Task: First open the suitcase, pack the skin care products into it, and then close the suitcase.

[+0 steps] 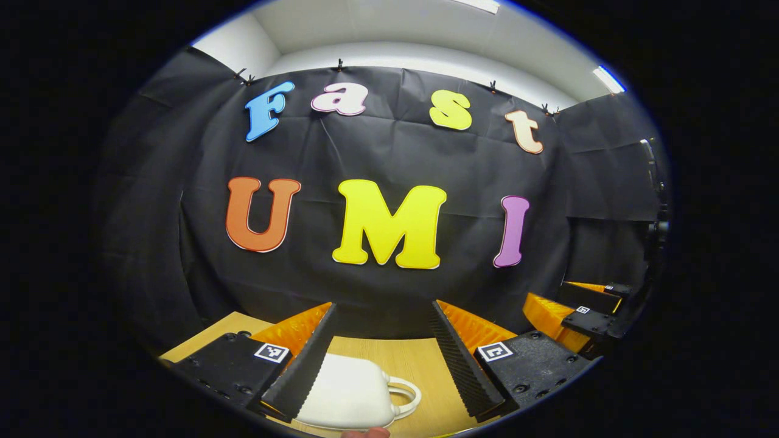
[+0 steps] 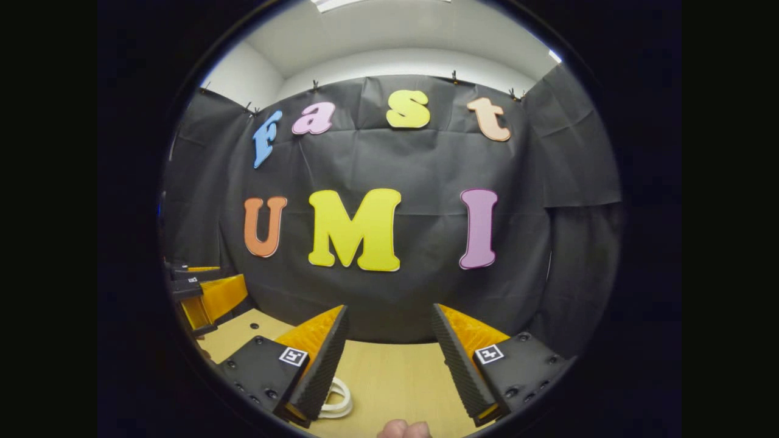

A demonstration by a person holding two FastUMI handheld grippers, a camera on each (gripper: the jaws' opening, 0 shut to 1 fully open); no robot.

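Observation:
A small white suitcase (image 1: 350,389) lies closed on the wooden table (image 1: 420,365), low in the left gripper view, its looped handle (image 1: 406,392) pointing right. My left gripper (image 1: 383,309) is open above and just behind it, and the case sits partly under the left finger (image 1: 304,365). In the right gripper view the same white handle (image 2: 338,398) peeks out beside the left finger (image 2: 319,359). My right gripper (image 2: 389,310) is open over bare table (image 2: 395,377) with nothing between its fingers.
The black cloth wall (image 1: 389,292) stands close behind the table. The right gripper (image 1: 584,316) shows at the right of the left gripper view, and the left gripper (image 2: 207,295) at the left of the right gripper view. A person's fingertips (image 2: 405,429) show at the bottom edge.

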